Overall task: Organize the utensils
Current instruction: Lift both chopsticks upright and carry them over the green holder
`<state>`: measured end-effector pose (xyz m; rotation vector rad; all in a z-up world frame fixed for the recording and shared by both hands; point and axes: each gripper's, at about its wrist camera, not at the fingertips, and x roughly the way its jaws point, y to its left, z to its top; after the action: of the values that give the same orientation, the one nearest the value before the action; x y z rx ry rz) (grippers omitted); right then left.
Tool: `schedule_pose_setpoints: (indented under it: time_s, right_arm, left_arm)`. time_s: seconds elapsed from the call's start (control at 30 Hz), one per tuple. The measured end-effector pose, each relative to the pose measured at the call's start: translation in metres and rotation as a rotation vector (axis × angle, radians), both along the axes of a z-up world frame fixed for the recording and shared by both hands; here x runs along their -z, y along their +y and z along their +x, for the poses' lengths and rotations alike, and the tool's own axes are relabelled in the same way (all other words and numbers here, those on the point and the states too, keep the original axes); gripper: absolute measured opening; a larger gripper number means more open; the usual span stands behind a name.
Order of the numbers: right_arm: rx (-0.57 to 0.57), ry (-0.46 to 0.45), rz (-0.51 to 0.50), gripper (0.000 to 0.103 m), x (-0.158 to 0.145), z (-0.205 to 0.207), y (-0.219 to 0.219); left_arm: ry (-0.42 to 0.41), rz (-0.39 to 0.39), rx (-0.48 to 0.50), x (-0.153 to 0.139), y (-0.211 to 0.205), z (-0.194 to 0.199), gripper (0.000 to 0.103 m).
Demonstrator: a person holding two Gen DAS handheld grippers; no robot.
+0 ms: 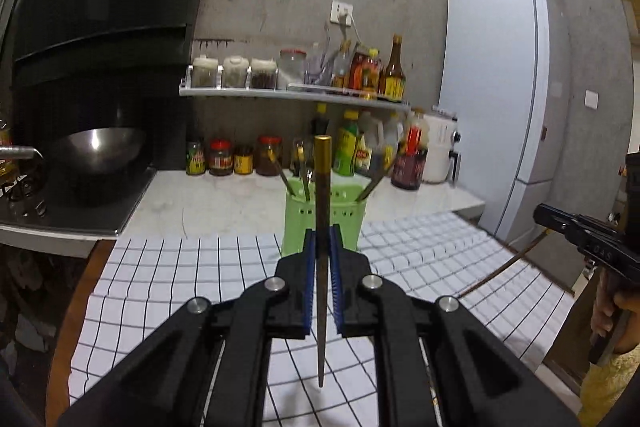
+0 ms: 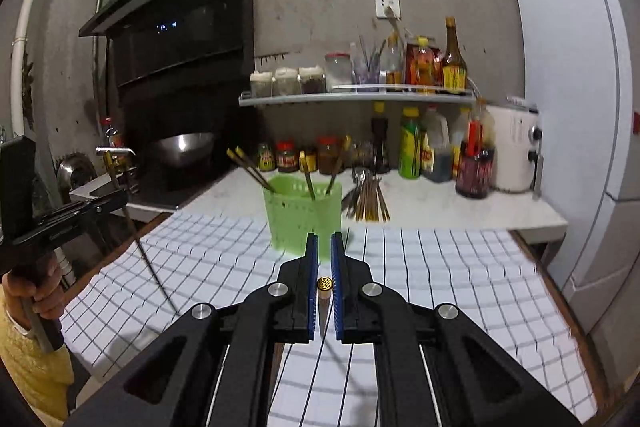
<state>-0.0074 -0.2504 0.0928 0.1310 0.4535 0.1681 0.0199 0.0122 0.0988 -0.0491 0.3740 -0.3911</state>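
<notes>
My left gripper (image 1: 322,233) is shut on a dark chopstick with a gold top (image 1: 322,187), held upright above the checked cloth, just in front of the green holder (image 1: 324,215). The holder has several gold-tipped chopsticks (image 2: 308,171) standing in it. My right gripper (image 2: 324,239) is shut on another gold-capped chopstick (image 2: 324,285), its cap end facing the camera, short of the green holder (image 2: 302,215). The left gripper also shows in the right wrist view (image 2: 116,201) with its chopstick (image 2: 148,255) hanging down. The right gripper shows at the right edge of the left wrist view (image 1: 540,215).
A bundle of chopsticks and spoons (image 2: 366,197) lies on the white counter behind the holder. Sauce bottles and jars (image 2: 436,147) line the wall under a shelf (image 2: 360,97). A wok (image 1: 98,147) sits on the stove at left. A white fridge (image 1: 500,99) stands at right.
</notes>
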Motion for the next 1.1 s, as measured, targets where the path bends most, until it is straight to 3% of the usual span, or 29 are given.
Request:
schedule_pose_setpoints:
  time_s: [0.57, 0.77, 0.93, 1.1]
  right_arm:
    - [0.022, -0.031, -0.054, 0.007, -0.013, 0.033, 0.005]
    - [0.02, -0.021, -0.07, 0.007, -0.007, 0.032, 0.008]
    - [0.001, 0.046, -0.064, 0.007, 0.013, 0.039, 0.008]
    - [-0.033, 0.135, -0.063, 0.007, 0.043, 0.043, 0.017]
  left_arm:
    - [-0.052, -0.1, -0.077, 0.014, 0.01, 0.02, 0.007]
    - [0.023, -0.04, -0.021, 0.034, -0.004, 0.022, 0.007]
    - [0.025, 0.0, 0.007, 0.035, -0.011, 0.019, 0.007]
    - [0.118, 0.041, 0.023, 0.048, -0.017, 0.029, 0.007]
